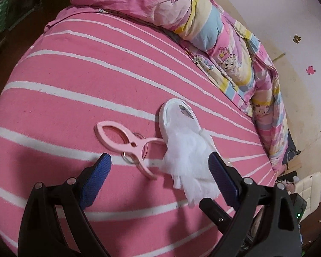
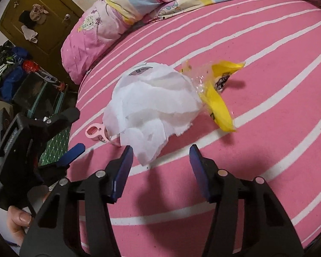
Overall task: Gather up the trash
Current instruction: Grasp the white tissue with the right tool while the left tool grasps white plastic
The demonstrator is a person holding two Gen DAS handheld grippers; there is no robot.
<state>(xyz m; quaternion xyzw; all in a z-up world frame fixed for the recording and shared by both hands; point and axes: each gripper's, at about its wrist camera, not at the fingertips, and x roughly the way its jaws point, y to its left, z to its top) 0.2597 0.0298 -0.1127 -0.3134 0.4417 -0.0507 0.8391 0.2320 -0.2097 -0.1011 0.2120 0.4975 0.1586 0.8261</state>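
Observation:
A crumpled white tissue (image 1: 188, 150) (image 2: 154, 107) lies on the pink striped bed sheet (image 1: 75, 85), draped over a white roll with a label (image 1: 177, 111) (image 2: 139, 69). A yellow and clear plastic wrapper (image 2: 218, 98) lies just right of the tissue. A pink clothes peg (image 1: 126, 141) (image 2: 94, 131) rests against the tissue's other side. My left gripper (image 1: 158, 158) (image 2: 78, 129) is open; the peg's end and the tissue's edge lie between its blue pads, untouched by the left one. My right gripper (image 2: 161, 150) is open just short of the tissue's lower tip, holding nothing.
A bunched cartoon-print quilt (image 1: 224, 49) (image 2: 152, 2) runs along the bed's far side by the wall. A brown door (image 2: 38, 10) and piled clothes and boxes (image 2: 17, 75) stand off the bed's edge. A hand (image 2: 17, 218) holds the left gripper.

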